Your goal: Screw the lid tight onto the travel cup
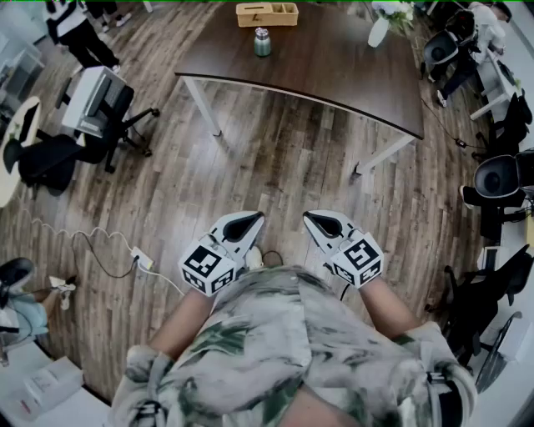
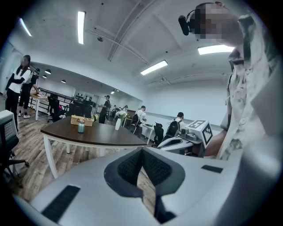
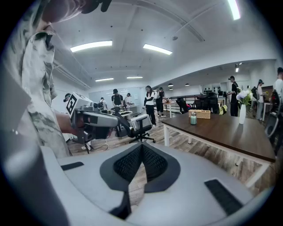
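While the person stands well back from the dark table [image 1: 334, 75], both grippers hang low in front of the patterned shirt [image 1: 275, 334], over the wood floor. Left gripper [image 1: 253, 218]: jaws closed together, nothing between them. Right gripper [image 1: 311, 218]: same, jaws together and empty (each gripper view shows the black pads meeting at the tip). The travel cup [image 1: 262, 42], green with a paler top, stands upright at the far side of the table, just in front of a wooden box [image 1: 267, 14]. It is well apart from both grippers. A white vase [image 1: 378, 32] stands further right on the table. A power strip [image 1: 142, 260] lies on the floor near the left gripper. An office chair [image 1: 100, 108] stands off to the left.
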`<state>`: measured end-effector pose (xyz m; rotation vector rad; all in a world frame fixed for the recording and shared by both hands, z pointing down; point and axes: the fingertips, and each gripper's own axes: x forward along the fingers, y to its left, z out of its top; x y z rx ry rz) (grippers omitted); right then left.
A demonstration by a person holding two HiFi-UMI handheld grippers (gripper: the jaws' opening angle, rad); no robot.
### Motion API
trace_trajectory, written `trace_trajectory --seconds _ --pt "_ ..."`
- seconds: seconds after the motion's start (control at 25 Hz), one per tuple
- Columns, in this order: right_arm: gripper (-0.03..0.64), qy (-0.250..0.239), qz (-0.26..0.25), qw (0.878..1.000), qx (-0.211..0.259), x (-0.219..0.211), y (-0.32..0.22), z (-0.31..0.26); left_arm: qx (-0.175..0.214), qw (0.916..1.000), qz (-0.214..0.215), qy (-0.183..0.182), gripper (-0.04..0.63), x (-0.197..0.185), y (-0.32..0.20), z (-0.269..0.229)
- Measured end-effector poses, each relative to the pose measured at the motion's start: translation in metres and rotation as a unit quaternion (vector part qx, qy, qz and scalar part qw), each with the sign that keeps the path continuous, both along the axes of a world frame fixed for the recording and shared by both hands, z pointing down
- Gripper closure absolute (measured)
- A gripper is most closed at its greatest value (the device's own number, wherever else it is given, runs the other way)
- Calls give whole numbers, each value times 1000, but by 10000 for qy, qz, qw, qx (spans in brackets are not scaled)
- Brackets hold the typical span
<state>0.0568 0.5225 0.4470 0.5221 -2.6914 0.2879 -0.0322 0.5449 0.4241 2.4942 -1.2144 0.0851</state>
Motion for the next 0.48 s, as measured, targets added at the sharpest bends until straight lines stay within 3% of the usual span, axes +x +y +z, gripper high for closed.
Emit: trace_trajectory --seconds 0.48 --pt "597 178 21 9998 9 -64 -3 5 -2 9999 111 14 572 -66 1 10"
